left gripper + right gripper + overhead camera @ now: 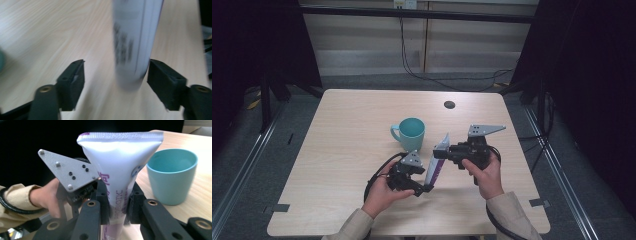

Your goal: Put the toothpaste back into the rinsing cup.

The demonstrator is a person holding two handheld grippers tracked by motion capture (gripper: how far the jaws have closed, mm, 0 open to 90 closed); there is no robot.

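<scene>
The tube [117, 170] is clamped in our right gripper [117, 213] so our slackened left gripper [115, 75] can let go.

A lab: black curtains [257, 45] flank the bare table [347, 145].

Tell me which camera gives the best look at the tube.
The right gripper view: the tube stands sharp and close there, crimped end up and printing readable, pinched between the right gripper jaws. The left gripper view shows its lower part blurred between the open left gripper jaws. The high view shows it small, slanted between both grippers.
</scene>
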